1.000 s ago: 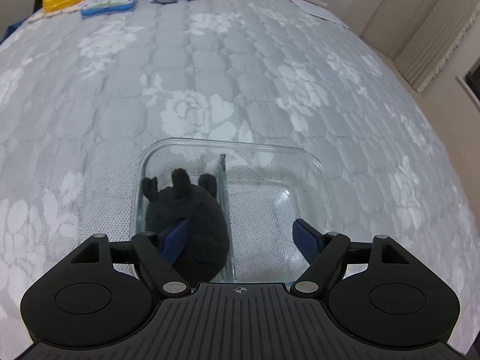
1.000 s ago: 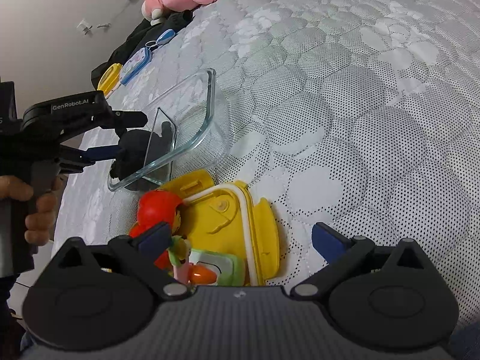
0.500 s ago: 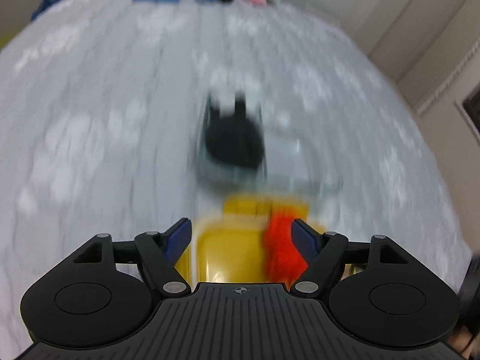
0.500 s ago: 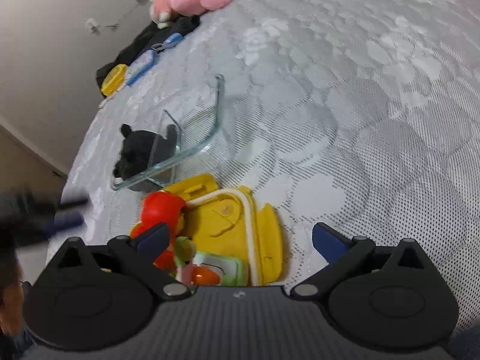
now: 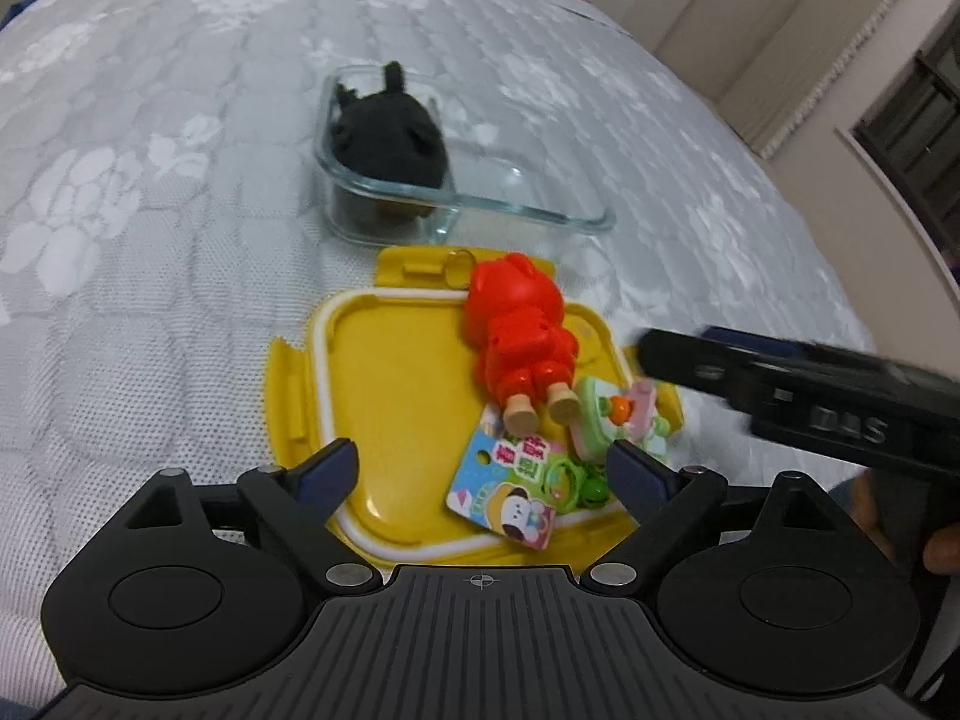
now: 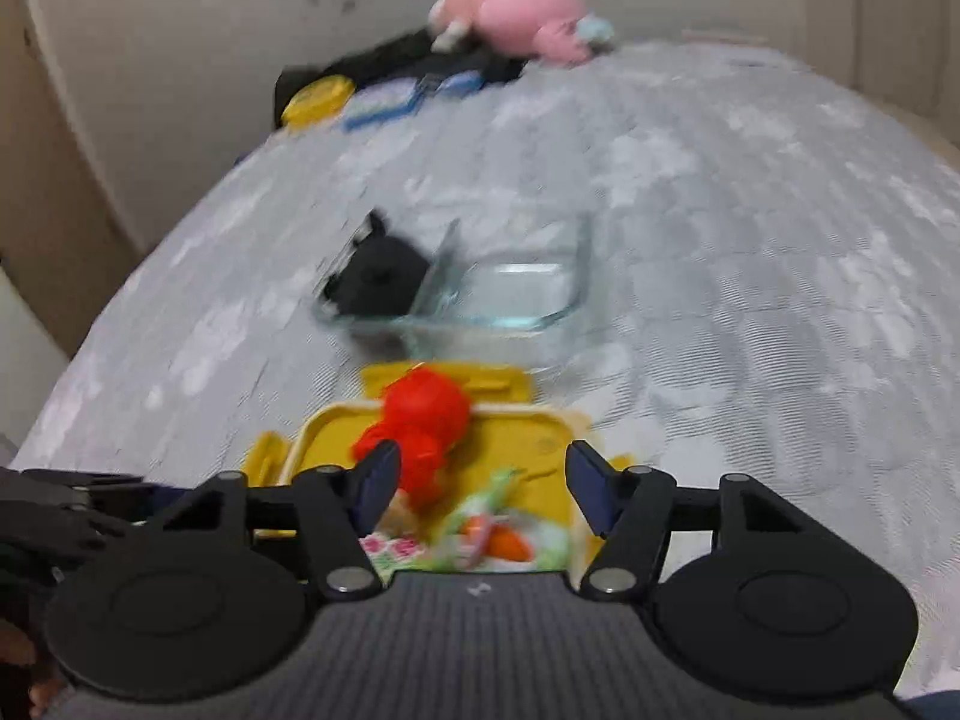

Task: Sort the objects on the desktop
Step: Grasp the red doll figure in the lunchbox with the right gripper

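Red figure [image 5: 519,330] lies lengthwise, head toward dish [image 5: 480,192].

Both wrist cameras look steeply down along their fingers, close over the yellow lid [image 5: 408,384]; each also takes in the glass dish [image 6: 516,306] beyond it.

Clear glass dish [image 5: 480,198], glossy plastic lid [image 5: 396,384], quilted cloth [image 5: 150,192]

Left black plastic two-finger gripper [image 5: 483,471]: ribbed grey-black top deck with a small crosshair mark, round discs on both sides, silver pivot screws, dark blue finger pads [image 5: 327,467]. Right black plastic two-finger gripper [image 6: 480,480]: same build, white lettering along its arm.
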Demonstrator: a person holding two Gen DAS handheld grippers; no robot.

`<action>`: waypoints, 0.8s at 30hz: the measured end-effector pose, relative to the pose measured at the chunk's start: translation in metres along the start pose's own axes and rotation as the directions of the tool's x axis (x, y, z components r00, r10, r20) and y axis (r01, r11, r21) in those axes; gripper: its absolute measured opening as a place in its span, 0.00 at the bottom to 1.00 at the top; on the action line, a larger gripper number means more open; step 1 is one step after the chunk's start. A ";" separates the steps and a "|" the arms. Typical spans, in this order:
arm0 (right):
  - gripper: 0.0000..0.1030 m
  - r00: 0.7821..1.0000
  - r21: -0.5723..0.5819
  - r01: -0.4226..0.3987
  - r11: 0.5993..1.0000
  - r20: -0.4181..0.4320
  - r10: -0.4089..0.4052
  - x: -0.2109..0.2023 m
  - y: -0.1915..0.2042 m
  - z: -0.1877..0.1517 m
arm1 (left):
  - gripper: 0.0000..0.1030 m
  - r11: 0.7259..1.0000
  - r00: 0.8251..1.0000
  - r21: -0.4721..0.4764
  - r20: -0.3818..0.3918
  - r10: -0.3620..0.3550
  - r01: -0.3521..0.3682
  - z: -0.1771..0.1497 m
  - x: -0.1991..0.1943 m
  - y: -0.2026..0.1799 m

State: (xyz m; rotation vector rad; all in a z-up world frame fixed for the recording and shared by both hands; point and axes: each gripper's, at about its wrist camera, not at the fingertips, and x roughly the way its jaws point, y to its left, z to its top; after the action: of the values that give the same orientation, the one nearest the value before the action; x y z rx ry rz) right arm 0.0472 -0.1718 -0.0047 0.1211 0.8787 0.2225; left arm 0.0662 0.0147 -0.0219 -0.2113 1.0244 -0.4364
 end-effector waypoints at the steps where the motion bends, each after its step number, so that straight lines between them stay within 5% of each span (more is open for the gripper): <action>1: 0.67 1.000 -0.003 -0.004 1.000 -0.026 0.004 0.006 0.005 0.005 | 0.91 1.000 1.000 0.015 0.001 -0.001 0.001 -0.001 0.001 -0.003; 11: 0.71 0.961 -0.035 0.071 0.997 -0.264 -0.078 0.062 0.028 0.050 | 0.94 0.998 0.998 0.043 -0.025 -0.050 0.051 -0.005 0.003 -0.007; 16: 0.75 0.935 0.016 0.049 0.999 -0.352 -0.040 0.083 0.029 0.050 | 0.95 0.991 0.994 0.082 -0.042 -0.102 0.105 -0.009 0.001 -0.013; 19: 0.70 0.925 0.039 0.039 0.999 -0.378 -0.021 0.092 0.028 0.049 | 0.96 0.987 0.991 0.092 -0.056 -0.126 0.130 -0.010 0.000 -0.016; 20: 0.54 0.922 0.049 0.026 0.998 -0.388 -0.005 0.094 0.027 0.049 | 0.96 0.987 0.990 0.092 -0.061 -0.129 0.135 -0.010 0.000 -0.016; 24: 0.54 0.908 0.041 0.005 0.999 -0.418 0.012 0.091 0.026 0.050 | 0.97 0.986 0.985 0.063 -0.087 -0.152 0.157 -0.011 0.001 -0.013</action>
State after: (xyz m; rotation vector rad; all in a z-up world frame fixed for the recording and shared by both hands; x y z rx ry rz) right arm 0.1384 -0.1247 -0.0361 0.1151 1.3130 0.2381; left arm 0.0537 0.0030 -0.0234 -0.2133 1.0751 -0.6250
